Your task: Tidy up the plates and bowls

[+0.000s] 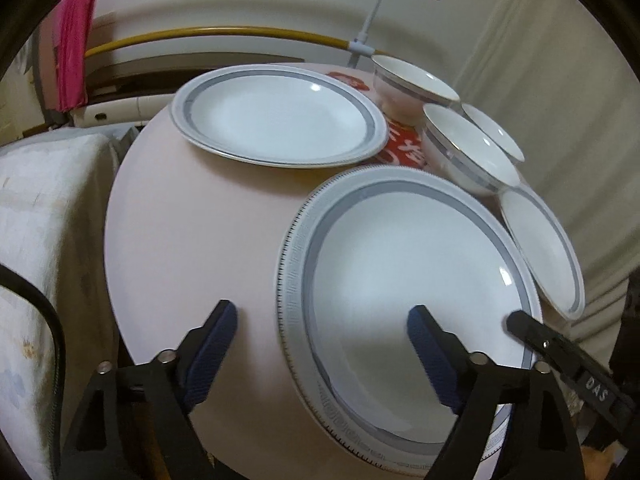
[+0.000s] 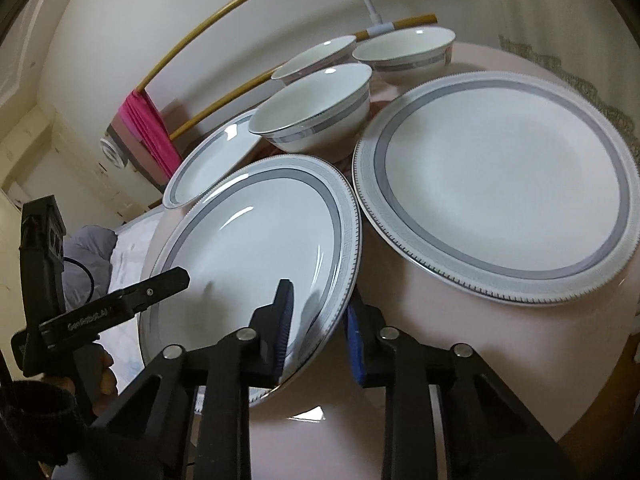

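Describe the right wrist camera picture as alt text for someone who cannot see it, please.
The right gripper clamps the near rim of a tilted grey-banded plate on a round pink table. A larger plate lies flat to the right, with three bowls and another plate behind.

My left wrist camera looks down along my left gripper (image 1: 322, 340), close over the near plate (image 1: 404, 288) on the pink round table (image 1: 192, 248). My right wrist camera faces down along my right gripper (image 2: 318, 328), close at that same plate (image 2: 256, 248), seen from its other side. Both views share the three bowls (image 1: 464, 152) (image 2: 316, 116), the far plates and the yellow rails (image 1: 224, 36) (image 2: 224, 8) behind.
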